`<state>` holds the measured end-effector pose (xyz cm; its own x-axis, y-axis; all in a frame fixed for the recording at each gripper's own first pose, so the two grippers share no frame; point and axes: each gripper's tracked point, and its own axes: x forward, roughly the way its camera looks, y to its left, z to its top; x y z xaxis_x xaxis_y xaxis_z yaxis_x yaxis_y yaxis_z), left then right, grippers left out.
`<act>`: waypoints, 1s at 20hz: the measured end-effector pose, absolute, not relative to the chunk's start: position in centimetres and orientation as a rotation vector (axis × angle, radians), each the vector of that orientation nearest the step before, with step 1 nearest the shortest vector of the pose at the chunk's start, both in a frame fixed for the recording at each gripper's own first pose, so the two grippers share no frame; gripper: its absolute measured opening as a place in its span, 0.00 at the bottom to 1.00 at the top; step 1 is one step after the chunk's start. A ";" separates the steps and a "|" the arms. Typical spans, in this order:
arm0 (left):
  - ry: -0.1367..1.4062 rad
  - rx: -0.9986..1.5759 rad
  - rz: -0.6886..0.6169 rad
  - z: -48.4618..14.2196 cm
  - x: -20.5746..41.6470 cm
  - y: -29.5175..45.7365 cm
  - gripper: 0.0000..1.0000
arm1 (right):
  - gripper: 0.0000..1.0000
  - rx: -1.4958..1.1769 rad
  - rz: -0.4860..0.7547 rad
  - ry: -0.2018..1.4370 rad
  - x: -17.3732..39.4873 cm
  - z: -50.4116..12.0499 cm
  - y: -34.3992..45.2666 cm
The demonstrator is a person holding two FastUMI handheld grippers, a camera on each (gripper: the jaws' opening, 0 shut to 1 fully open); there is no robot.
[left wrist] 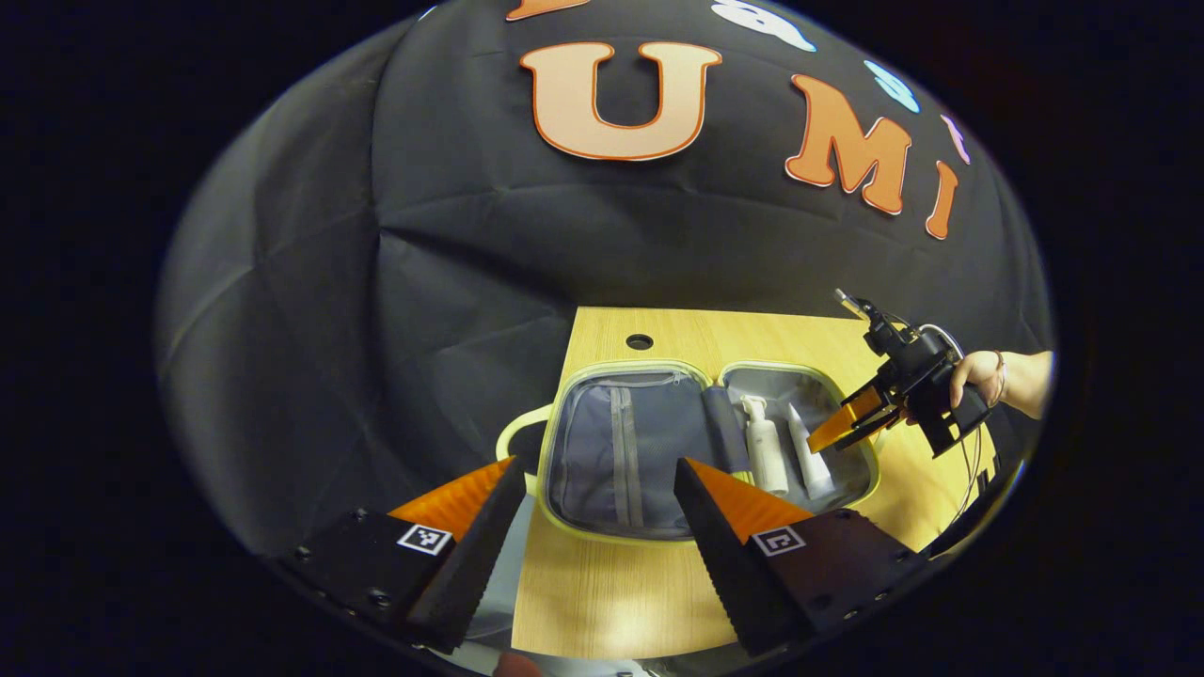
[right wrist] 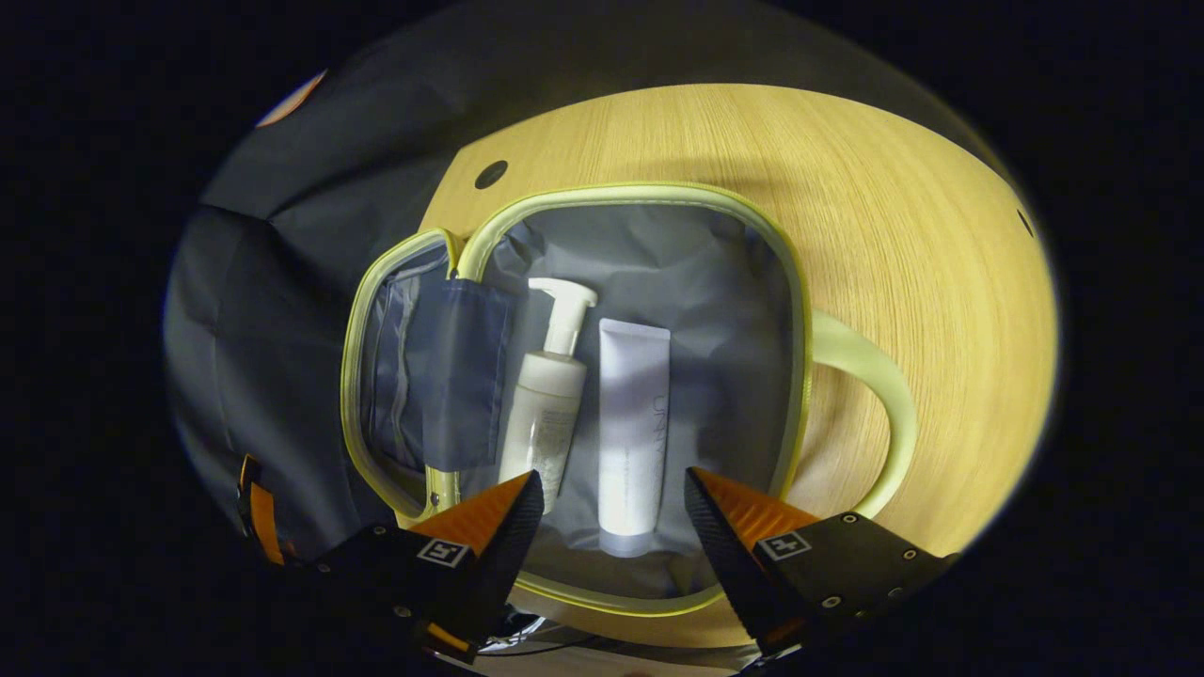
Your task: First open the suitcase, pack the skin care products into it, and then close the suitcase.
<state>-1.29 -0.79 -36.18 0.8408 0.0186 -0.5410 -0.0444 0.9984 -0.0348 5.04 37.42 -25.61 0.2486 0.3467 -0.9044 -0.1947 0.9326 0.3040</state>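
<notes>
Tools, left (left wrist: 599, 489) and right (right wrist: 613, 503), gape empty; closing the suitcase (right wrist: 795, 310) could pinch the upright-nozzled pump bottle (right wrist: 548, 395).

Pump bottle (right wrist: 550, 395) and tube (right wrist: 632, 432) lie inside open suitcase (right wrist: 649, 196).

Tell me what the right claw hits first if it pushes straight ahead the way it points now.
Probably the white tube, which lies in the open suitcase directly between the right claw's open fingers, beside the pump bottle. Depth is unclear, so it might reach the gray lining first.
</notes>
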 end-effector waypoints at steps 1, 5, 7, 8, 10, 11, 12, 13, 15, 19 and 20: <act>0.566 -0.044 0.038 -36.0 -1.1 -0.6 1.00 | 0.95 0.140 0.383 1.243 5.1 -24.9 37.4; 0.545 -0.061 0.047 -36.2 -0.1 1.0 1.00 | 0.95 0.174 0.409 1.145 5.0 -21.3 38.0; 0.536 -0.090 0.053 -37.1 0.6 3.0 1.00 | 0.95 0.218 0.420 1.075 4.9 -18.9 38.8; 0.532 -0.102 0.055 -37.8 1.2 4.3 1.00 | 0.95 0.233 0.423 1.036 4.8 -17.5 39.0; 0.532 -0.123 0.065 -39.6 2.3 7.5 1.00 | 0.95 0.234 0.404 0.974 4.5 -16.1 39.0; 0.529 -0.140 0.058 -40.5 3.1 9.0 1.00 | 0.95 0.224 0.385 0.949 4.4 -15.8 38.8; 0.538 -0.168 0.043 -41.6 3.9 10.0 1.00 | 0.95 0.207 0.361 0.924 4.3 -15.6 38.4; 0.545 -0.204 0.027 -42.6 4.5 11.0 0.99 | 0.95 0.195 0.334 0.902 4.1 -15.4 38.0; 0.545 -0.289 -0.005 -44.3 6.5 12.7 0.98 | 0.95 0.208 0.304 0.878 3.4 -14.9 38.0; 0.566 -0.435 -0.100 -48.4 9.7 13.3 0.98 | 0.95 0.230 0.262 0.860 2.3 -14.9 38.1; 0.585 -0.465 -0.106 -49.9 10.4 13.4 0.98 | 0.95 0.226 0.249 0.856 2.1 -14.8 38.0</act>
